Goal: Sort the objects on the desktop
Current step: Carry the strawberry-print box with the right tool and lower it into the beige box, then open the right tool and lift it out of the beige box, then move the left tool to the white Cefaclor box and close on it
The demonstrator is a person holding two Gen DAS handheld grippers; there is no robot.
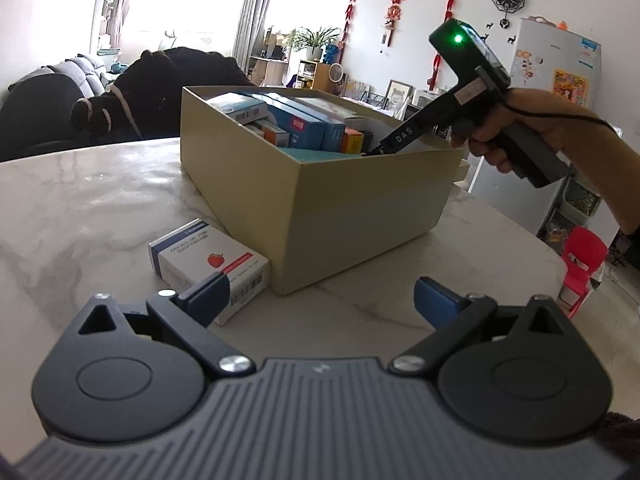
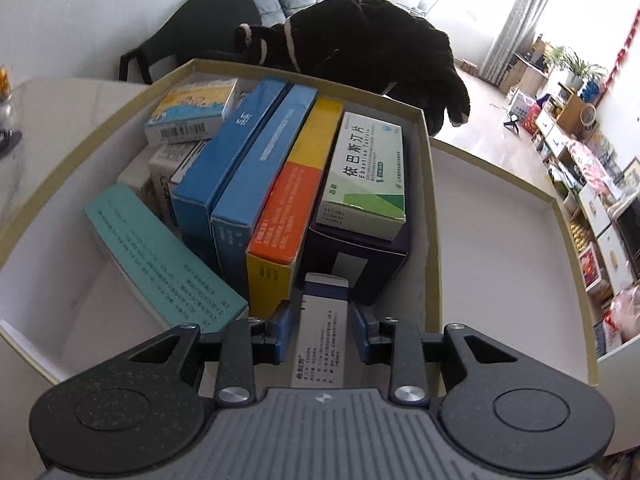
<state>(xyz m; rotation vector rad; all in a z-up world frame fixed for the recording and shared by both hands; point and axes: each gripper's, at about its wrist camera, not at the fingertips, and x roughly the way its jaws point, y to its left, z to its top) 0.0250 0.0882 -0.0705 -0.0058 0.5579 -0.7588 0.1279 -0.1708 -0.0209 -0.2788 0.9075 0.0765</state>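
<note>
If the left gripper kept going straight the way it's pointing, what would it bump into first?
Probably the near wall of the beige cardboard box, dead ahead of the open left gripper. The strawberry-printed medicine box lies just beside the left finger, so it might get clipped; depth is hard to judge.

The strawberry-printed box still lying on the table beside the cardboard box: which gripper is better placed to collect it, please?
Left. The left gripper is open and empty, with the strawberry-printed box just ahead by its left finger. The right gripper is inside the cardboard box, shut on a white medicine box.
</note>
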